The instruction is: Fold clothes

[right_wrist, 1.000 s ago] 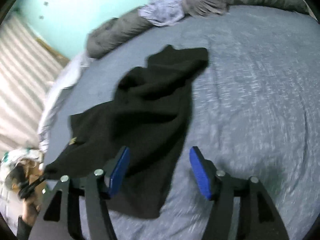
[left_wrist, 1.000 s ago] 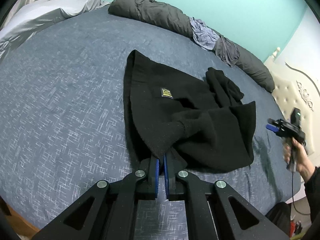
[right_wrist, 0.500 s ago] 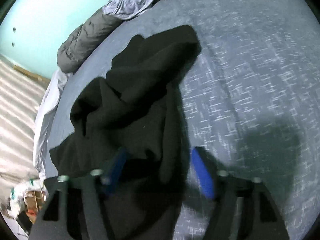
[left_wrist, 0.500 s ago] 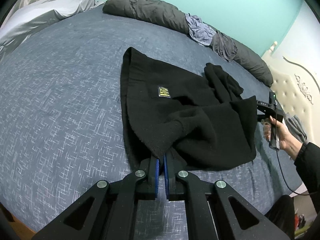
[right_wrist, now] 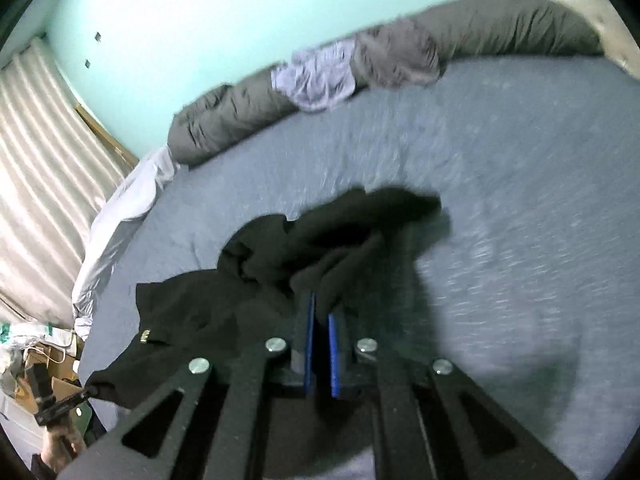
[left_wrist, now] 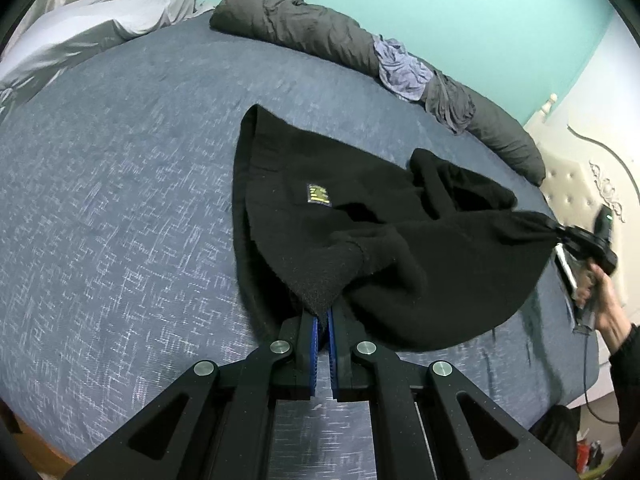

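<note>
A black fleece garment [left_wrist: 360,216] with a small yellow label lies partly spread on the blue-grey bed [left_wrist: 120,200]. My left gripper [left_wrist: 322,314] is shut on its near edge. In the left wrist view my right gripper [left_wrist: 560,236] is shut on the garment's right corner and holds it above the bed. In the right wrist view the right gripper [right_wrist: 322,312] is shut on a bunched fold of the garment [right_wrist: 320,236], and the left gripper [right_wrist: 86,392] holds the far corner at the lower left.
A long dark grey rolled duvet [left_wrist: 320,28] with a lilac cloth [left_wrist: 404,68] on it lies along the far edge by the teal wall. White bedding [left_wrist: 80,40] lies far left. A cream tufted headboard [left_wrist: 580,184] stands at the right. Clutter [right_wrist: 24,352] sits beside the bed.
My right gripper came in from the right, closed on the garment's right corner and lifted it, pulling the cloth taut. The left gripper kept its hold.
</note>
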Motion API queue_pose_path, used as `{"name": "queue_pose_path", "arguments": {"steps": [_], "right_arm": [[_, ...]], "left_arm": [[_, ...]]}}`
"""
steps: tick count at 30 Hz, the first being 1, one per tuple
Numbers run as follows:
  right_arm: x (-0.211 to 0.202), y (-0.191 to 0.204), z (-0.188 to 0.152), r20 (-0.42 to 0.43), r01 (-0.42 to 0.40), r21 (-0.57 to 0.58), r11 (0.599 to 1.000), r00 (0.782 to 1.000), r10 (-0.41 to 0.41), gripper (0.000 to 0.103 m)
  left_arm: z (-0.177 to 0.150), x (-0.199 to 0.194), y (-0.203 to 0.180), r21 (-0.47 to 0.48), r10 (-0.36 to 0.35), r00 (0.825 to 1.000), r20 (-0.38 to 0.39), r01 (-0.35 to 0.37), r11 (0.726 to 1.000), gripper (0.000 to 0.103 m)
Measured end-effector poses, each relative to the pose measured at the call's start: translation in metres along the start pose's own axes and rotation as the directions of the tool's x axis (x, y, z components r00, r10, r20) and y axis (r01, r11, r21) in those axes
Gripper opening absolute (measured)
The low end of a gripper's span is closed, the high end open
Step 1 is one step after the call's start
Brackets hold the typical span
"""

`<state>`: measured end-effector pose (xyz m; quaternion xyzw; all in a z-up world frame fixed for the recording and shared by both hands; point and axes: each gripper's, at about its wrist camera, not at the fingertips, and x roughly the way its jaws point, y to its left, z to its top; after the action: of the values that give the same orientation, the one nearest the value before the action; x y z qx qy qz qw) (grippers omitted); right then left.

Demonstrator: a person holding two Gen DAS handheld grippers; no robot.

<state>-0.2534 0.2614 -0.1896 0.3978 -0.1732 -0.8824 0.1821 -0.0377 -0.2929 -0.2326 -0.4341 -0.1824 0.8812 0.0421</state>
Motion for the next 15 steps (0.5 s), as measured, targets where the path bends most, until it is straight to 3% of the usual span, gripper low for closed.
{"name": "queue_pose_path", "arguments": {"steps": [6,9,12,15], "right_arm": [[-0.102,-0.004,-0.013,0.139,0.081,-0.037,0.996,0.987,-0.075,0.005],[-0.124,-0.002,-0.028,0.147,0.129,-0.082,0.988,0.982,-0.116,0.005],[-0.112,-0.011,-0.061,0.007,0.146,-0.091,0.985,0.989,-0.146,0.006],[-0.081,-0.021,-0.098,-0.158,0.119,-0.101,0.988,0.978,-0.134,0.006]], "left_arm": [[-0.001,-0.006,-0.017,0.016,-0.019,1.0,0.011,0.019,1.0,0.004],[-0.001,-0.009,-0.022,0.019,-0.028,1.0,0.014,0.028,0.999,0.004],[-0.002,-0.01,-0.022,0.011,-0.025,1.0,0.015,0.025,1.0,0.004],[-0.004,-0.009,-0.016,-0.014,-0.016,1.0,0.008,0.016,1.0,0.004]]}}
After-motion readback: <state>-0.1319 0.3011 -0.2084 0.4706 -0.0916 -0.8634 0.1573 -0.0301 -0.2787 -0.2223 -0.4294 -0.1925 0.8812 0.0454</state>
